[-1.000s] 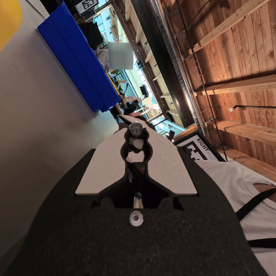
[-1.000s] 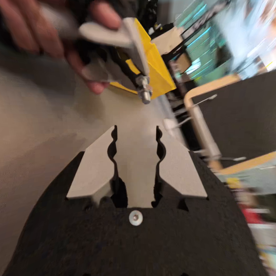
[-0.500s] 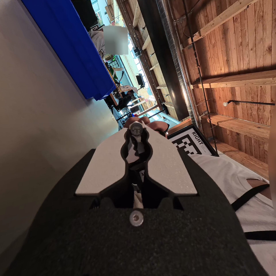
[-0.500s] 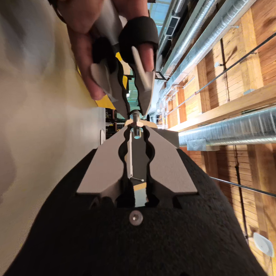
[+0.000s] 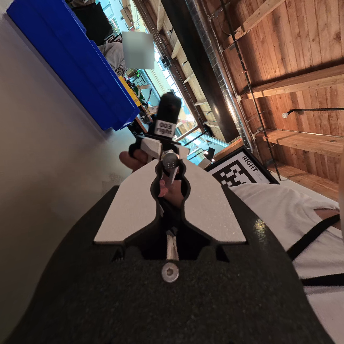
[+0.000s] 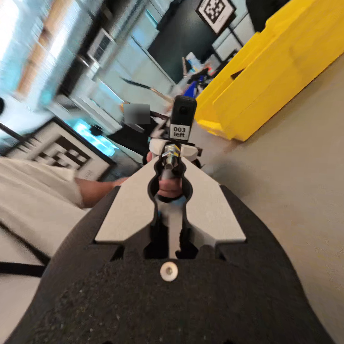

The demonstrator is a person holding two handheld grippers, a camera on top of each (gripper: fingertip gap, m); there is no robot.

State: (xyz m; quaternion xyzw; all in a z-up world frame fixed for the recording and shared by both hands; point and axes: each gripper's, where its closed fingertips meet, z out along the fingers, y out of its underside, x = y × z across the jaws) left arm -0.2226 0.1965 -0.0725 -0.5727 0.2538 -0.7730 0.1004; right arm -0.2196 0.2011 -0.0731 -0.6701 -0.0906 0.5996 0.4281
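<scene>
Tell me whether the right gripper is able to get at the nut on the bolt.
Probably yes: the right gripper is closed around the bolt at its threaded end, the nut just past its fingers, nothing between. The left gripper holds the head end.

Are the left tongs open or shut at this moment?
Shut on the silver hex-head bolt: in the left wrist view the left tongs pinch its head at their tips, with no gap showing either side.

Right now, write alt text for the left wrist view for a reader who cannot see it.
The left gripper is shut on the head of a steel bolt at its fingertips, held in the air facing the right gripper just beyond. A blue bin sits on the pale table at left; a wooden ceiling fills the right.
</scene>
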